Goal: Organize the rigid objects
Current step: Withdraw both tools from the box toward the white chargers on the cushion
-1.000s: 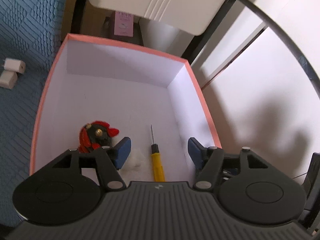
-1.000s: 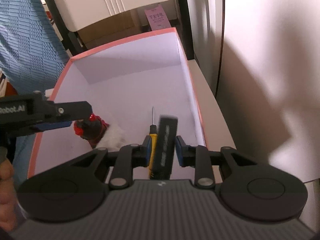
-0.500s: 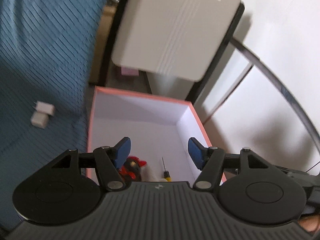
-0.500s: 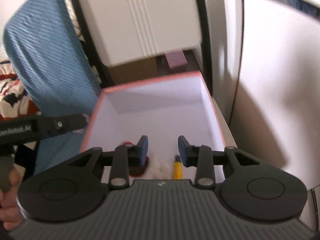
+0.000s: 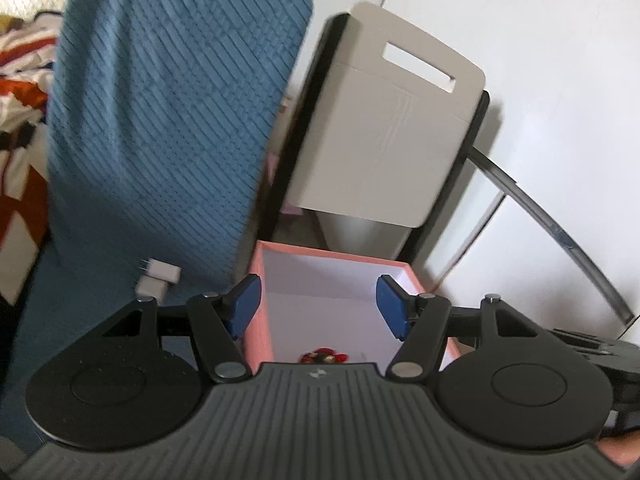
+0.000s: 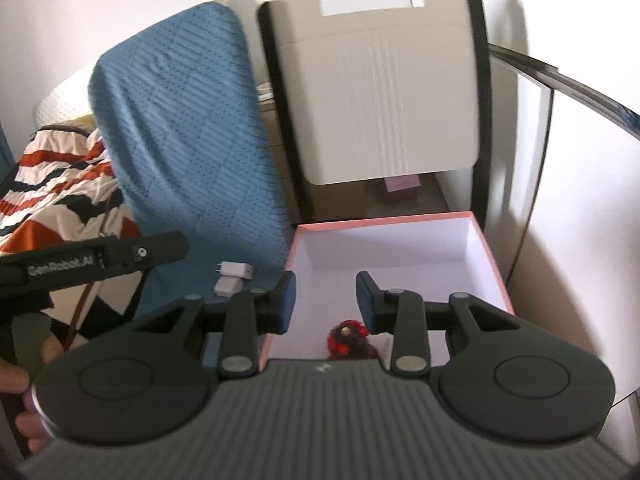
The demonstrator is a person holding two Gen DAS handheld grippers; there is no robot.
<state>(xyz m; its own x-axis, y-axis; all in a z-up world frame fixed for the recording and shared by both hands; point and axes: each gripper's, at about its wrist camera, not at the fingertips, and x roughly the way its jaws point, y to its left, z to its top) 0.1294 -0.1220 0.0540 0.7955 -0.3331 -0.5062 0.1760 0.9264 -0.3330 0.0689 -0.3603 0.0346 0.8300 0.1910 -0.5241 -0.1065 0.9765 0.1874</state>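
A pink box with a white inside point(image 5: 260, 288) point(image 6: 492, 264) stands ahead of both grippers. A red and black round object point(image 5: 324, 357) point(image 6: 346, 336) lies on its floor, partly hidden by the gripper bodies. Two white chargers point(image 5: 158, 278) point(image 6: 234, 276) lie on the blue cushion left of the box. My left gripper point(image 5: 316, 306) is open and empty, held above the box's near end. My right gripper point(image 6: 326, 300) is open and empty, also above the box. The left gripper's body point(image 6: 100, 260) shows at the left of the right wrist view.
A blue padded chair back point(image 5: 172, 120) point(image 6: 192, 128) rises left of the box. A beige chair back with a slot point(image 5: 396, 132) point(image 6: 384, 92) stands behind it. A white wall panel point(image 6: 580, 220) is on the right. A striped blanket point(image 6: 52, 184) lies far left.
Both grippers have lifted up and back from the box. The right gripper let go of the dark rectangular object it held and now stands open. The screwdriver is hidden now.
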